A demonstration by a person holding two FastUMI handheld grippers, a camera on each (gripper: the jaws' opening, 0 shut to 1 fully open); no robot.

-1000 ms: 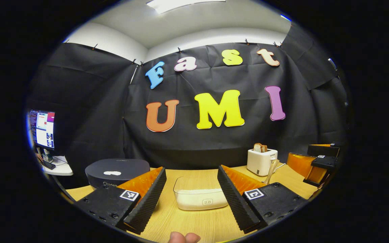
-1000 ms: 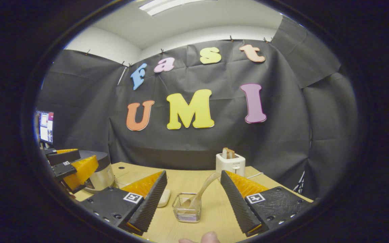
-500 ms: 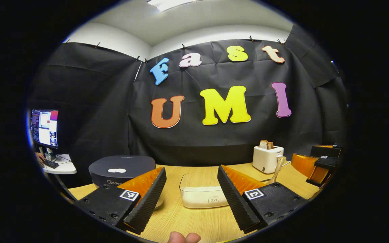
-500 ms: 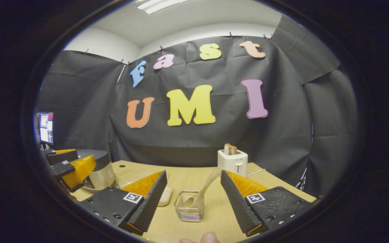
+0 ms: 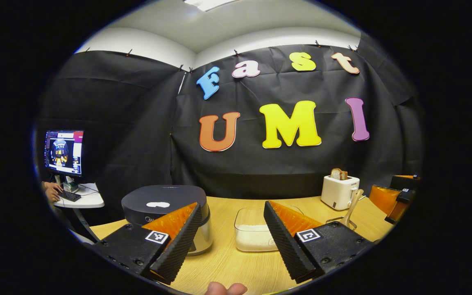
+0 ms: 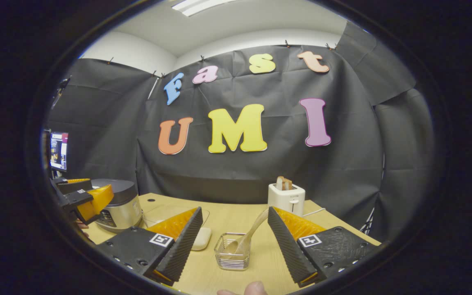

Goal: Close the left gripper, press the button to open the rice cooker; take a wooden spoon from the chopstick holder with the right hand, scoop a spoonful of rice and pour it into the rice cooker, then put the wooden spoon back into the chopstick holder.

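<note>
Rice cooker (image 5: 166,205) lid's shut, so nothing's done yet. My left hand-held gripper (image 5: 231,241) and right hand-held gripper (image 6: 233,246) both gape wide, wooden spoon (image 6: 248,237) untouched.

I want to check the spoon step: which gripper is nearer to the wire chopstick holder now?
Right. The right gripper is open just before the chopstick holder, with the wooden spoon in it. The left gripper is far off, beside the rice cooker.

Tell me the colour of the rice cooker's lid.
The rice cooker has a dark, near-black lid with a white patch on top, over a silvery body. It shows best in the left gripper view.
</note>
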